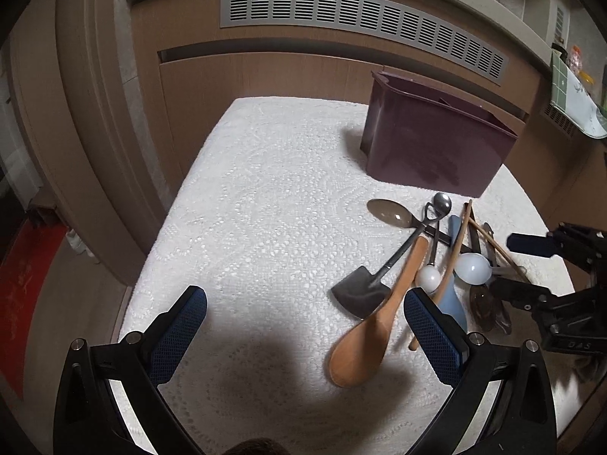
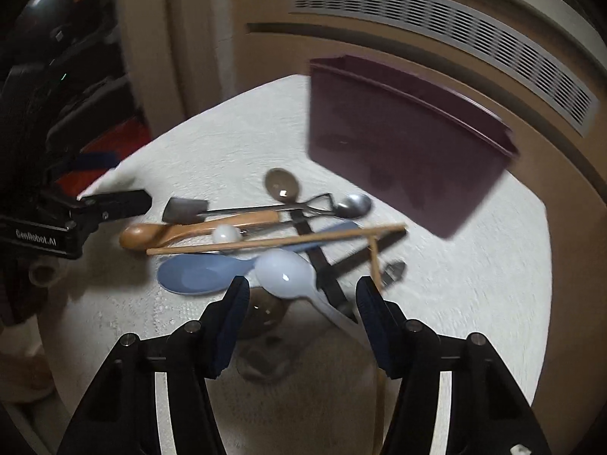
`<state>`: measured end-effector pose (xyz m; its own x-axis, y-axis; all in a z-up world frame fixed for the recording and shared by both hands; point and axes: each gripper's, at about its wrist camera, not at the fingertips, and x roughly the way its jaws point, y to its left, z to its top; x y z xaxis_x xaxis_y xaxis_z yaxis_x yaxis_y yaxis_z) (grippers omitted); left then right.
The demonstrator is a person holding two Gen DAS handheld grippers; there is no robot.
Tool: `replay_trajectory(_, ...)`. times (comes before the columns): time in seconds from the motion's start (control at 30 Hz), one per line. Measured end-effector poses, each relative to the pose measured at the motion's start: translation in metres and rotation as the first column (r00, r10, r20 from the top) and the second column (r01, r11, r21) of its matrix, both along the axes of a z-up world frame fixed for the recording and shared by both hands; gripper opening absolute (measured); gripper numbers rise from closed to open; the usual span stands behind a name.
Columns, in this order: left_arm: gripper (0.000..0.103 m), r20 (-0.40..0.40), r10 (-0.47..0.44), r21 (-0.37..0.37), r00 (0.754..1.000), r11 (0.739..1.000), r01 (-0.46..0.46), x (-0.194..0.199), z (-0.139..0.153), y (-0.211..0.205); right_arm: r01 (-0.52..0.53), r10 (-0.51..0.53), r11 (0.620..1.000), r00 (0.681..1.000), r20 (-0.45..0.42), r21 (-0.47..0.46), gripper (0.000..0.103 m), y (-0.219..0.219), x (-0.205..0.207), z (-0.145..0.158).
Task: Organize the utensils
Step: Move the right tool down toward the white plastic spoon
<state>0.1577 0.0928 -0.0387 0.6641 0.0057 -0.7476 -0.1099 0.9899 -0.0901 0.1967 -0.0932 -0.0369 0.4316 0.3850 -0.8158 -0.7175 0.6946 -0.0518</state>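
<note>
Left wrist view: your utensils lie heaped on the table (image 1: 265, 189), in front of the bin (image 1: 436, 148).
Item list: wooden spoon (image 1: 364, 345), shovel spoon (image 1: 360, 295), blue paddle (image 2: 205, 273), white spoon (image 2: 284, 273), chopsticks (image 2: 277, 242). Your left hand-held gripper (image 1: 305, 326) is spread wide, holding nothing, beside the heap. Your right hand-held gripper (image 2: 301, 299) is parted, empty, low over the white spoon.

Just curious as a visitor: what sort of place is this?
Probably a home kitchen or dining corner: a white lace tablecloth, mixed spoons such as a wooden rice paddle, and a dark maroon plastic utensil bin.
</note>
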Motion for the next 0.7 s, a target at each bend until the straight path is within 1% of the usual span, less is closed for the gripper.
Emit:
replay_trajectory(0.07,0.103,0.004,0.002,-0.004,1.0,1.0,-0.002,-0.003,0.0,0.004,-0.03,0.03,0.999,0.999,-0.011,-0.045,0.055,0.01,0.007,-0.007)
replay_trajectory(0.13,0.103,0.017,0.004,0.009,1.0,1.0,-0.004,-0.006,0.0,0.006,-0.035,0.032,0.996,0.999,-0.033,-0.08,0.055,0.015,0.016,-0.017)
replay_trajectory(0.17,0.103,0.021,0.004,0.014,1.0,1.0,-0.004,-0.006,0.001,0.006,-0.032,0.028,0.996,0.998,-0.05,-0.088,0.053,0.015,0.019,-0.02)
replay_trajectory(0.23,0.103,0.018,0.003,0.013,1.0,1.0,-0.004,-0.006,0.0,0.007,-0.016,0.01,0.998,0.995,-0.096,-0.065,0.039,0.013,0.023,-0.019)
replay_trajectory(0.27,0.103,0.009,0.0,0.008,1.0,1.0,0.0,-0.005,-0.001,0.008,-0.004,-0.003,0.998,0.995,-0.102,-0.063,0.025,0.012,0.023,-0.017)
replay_trajectory(0.3,0.103,-0.001,-0.007,0.003,1.0,1.0,0.007,-0.004,-0.001,0.007,0.013,-0.019,0.998,0.994,-0.109,-0.058,0.025,0.01,0.024,-0.015)
replay_trajectory(0.4,0.103,-0.004,-0.022,-0.02,1.0,1.0,0.022,-0.002,-0.002,0.005,0.081,-0.079,0.997,0.986,-0.147,0.011,0.024,-0.004,0.025,-0.006)
replay_trajectory(0.53,0.103,-0.007,-0.043,-0.015,0.999,0.999,0.043,-0.004,-0.002,-0.003,0.206,-0.186,0.976,0.958,-0.216,0.071,0.023,-0.029,0.035,-0.003)
replay_trajectory(0.57,0.103,-0.012,-0.048,-0.006,0.999,0.999,0.048,-0.004,-0.003,-0.006,0.232,-0.21,0.969,0.952,-0.223,0.078,0.021,-0.034,0.037,-0.003)
replay_trajectory(0.6,0.103,-0.018,-0.053,0.004,0.998,0.999,0.053,-0.004,-0.004,-0.009,0.265,-0.24,0.961,0.943,-0.23,0.085,0.012,-0.042,0.039,-0.004)
replay_trajectory(0.63,0.103,-0.029,-0.061,0.014,0.998,0.998,0.061,-0.004,-0.005,-0.012,0.288,-0.261,0.954,0.936,-0.238,0.087,0.008,-0.047,0.041,-0.006)
replay_trajectory(0.7,0.103,-0.05,-0.076,0.028,0.996,0.997,0.078,-0.004,-0.009,-0.017,0.327,-0.298,0.941,0.924,-0.242,0.09,0.008,-0.056,0.037,-0.012)
